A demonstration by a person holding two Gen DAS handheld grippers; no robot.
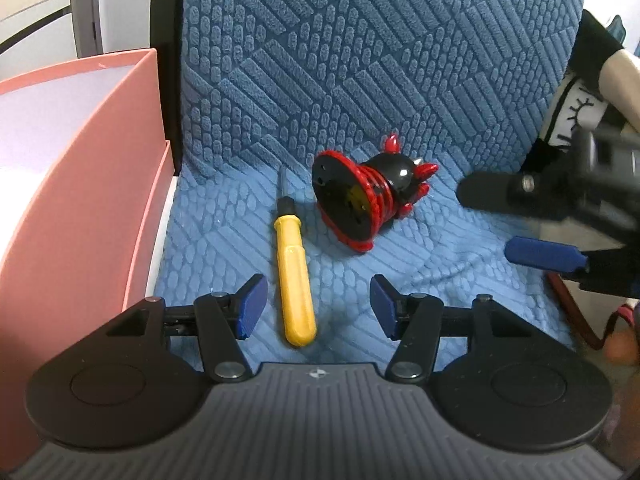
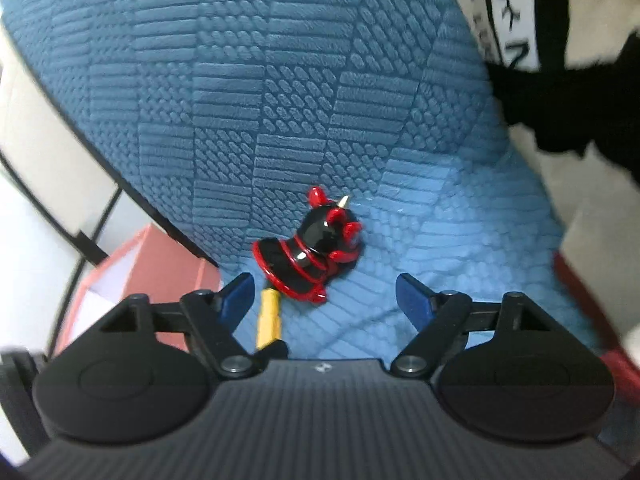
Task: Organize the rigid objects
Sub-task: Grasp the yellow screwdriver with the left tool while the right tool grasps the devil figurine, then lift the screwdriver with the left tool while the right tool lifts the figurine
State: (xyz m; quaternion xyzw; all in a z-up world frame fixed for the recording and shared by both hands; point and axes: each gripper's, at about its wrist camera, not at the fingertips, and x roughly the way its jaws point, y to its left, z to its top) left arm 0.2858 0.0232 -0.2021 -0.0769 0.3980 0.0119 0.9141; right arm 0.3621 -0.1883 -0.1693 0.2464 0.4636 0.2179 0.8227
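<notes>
A yellow-handled screwdriver (image 1: 294, 268) lies on the blue textured seat cover (image 1: 420, 264), its dark shaft pointing away from me. My left gripper (image 1: 316, 300) stands open with the handle's near end between its pads, closer to the left pad and not touched. A black and red spiked toy figure (image 1: 368, 192) lies on its side just to the screwdriver's right. In the right wrist view the toy figure (image 2: 310, 256) lies just ahead of my open right gripper (image 2: 324, 292), slightly left of centre, and the screwdriver (image 2: 270, 316) shows by the left finger. The right gripper (image 1: 508, 224) also enters the left wrist view from the right, blurred.
A pink open box (image 1: 80, 168) stands at the seat's left edge, also seen as the pink box (image 2: 132, 264) low on the left. A black and white plush item (image 1: 580, 100) leans at the right against the backrest (image 2: 280, 80). A red strap (image 1: 568, 304) lies at the right edge.
</notes>
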